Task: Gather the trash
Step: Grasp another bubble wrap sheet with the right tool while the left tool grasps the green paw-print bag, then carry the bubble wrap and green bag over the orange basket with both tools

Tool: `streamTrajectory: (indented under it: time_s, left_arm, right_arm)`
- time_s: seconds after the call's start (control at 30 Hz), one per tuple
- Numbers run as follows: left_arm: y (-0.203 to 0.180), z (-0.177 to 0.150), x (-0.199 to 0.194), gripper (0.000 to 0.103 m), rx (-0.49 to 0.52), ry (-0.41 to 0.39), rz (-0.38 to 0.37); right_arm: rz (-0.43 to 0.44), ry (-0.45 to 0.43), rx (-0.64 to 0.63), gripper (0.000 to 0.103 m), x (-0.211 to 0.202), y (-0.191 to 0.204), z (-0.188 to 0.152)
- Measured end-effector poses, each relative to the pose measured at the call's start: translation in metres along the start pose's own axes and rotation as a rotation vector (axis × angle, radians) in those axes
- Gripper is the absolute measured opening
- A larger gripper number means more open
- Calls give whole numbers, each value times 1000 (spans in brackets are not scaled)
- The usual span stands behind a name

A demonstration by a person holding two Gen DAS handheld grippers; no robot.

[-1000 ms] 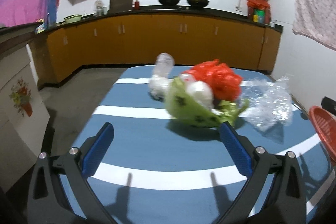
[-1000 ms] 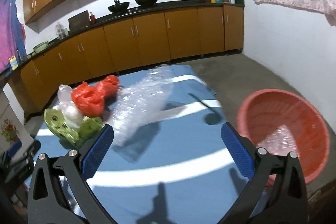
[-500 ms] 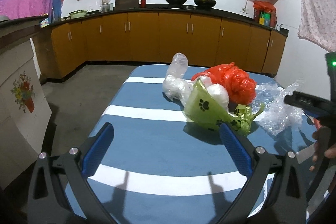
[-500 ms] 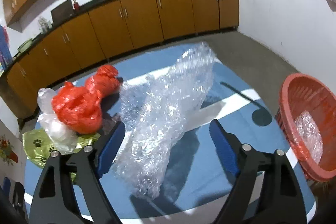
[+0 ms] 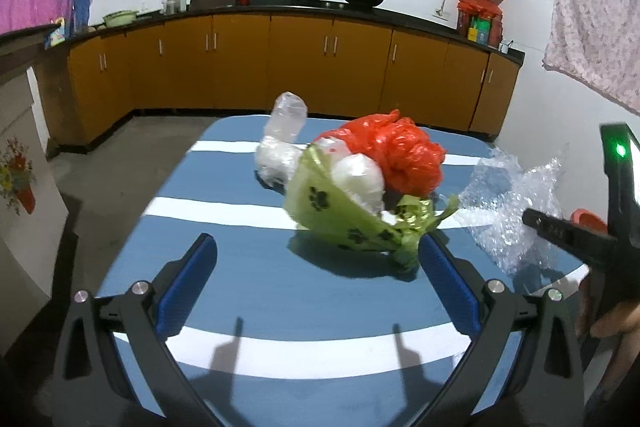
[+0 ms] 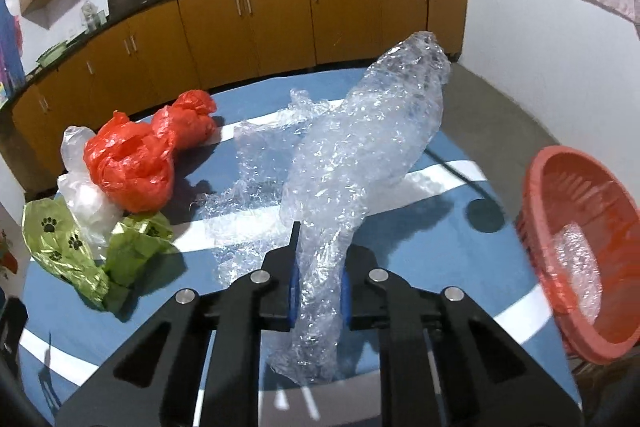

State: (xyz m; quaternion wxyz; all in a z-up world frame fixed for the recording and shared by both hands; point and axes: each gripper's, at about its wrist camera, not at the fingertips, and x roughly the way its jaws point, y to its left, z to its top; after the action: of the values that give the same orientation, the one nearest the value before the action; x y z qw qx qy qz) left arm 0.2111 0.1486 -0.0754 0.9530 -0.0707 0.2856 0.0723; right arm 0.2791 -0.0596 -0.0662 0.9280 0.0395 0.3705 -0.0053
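Plastic throughout, so everything here should be light, soft and crushable. Green paw-print bag (image 6: 64, 247) sits at nine o'clock on the blue surface (image 6: 420, 251), the red bag (image 6: 132, 163) at ten; either takes a pinch on any bunched fold. Left gripper (image 5: 316, 291) hovers with jaws wide, empty. Centre, the bubble wrap (image 6: 360, 163) is springy and slippery; right gripper (image 6: 320, 291) jaws are closing around its gathered lower end. Red basket (image 6: 576, 235) waits at three o'clock.
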Motion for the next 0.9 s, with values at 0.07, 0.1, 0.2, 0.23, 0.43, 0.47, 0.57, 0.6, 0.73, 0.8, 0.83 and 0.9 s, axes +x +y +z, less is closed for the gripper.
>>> streamTrajectory:
  time_s: [0.07, 0.1, 0.2, 0.23, 0.43, 0.47, 0.57, 0.6, 0.73, 0.8, 0.83, 0.9]
  left_arm:
    - [-6, 3, 6, 99, -15, 9, -10]
    - [-10, 5, 10, 99, -23, 14, -18]
    - [-21, 12, 23, 99, -31, 37, -29]
    - [-25, 14, 28, 99, -34, 45, -30]
    - [-30, 22, 66, 81, -85, 139, -34]
    - [-30, 22, 72, 74, -96, 160, -39]
    - [-27, 21, 85, 60, -116, 201, -36]
    - [-26, 21, 88, 56, -120, 208, -35]
    - [-27, 19, 90, 26, -113, 219, -55]
    - [-28, 18, 87, 18, -98, 211, -62]
    - [-29, 18, 84, 14, -93, 208, -66]
    - [-30, 17, 78, 12, -84, 201, -75]
  right_arm:
    - [-15, -9, -1, 15, -5, -9, -3]
    - [-22, -12, 0, 15, -7, -14, -5]
    - [-36, -15, 0, 15, -11, -24, -8]
    - [-38, -15, -1, 15, -10, -25, -7]
    - [-43, -20, -11, 15, -13, -36, -9]
    - [-42, -21, -13, 15, -13, -37, -9]
    - [-38, -24, -14, 15, -14, -39, -9]
    - [-36, -25, -13, 15, -15, -40, -10]
    - [-33, -31, -15, 15, -18, -40, -10]
    - [-33, -36, -15, 15, -21, -40, -10]
    - [-32, -39, -16, 15, -23, -40, -10]
    - [-30, -45, -17, 15, -28, -41, -11]
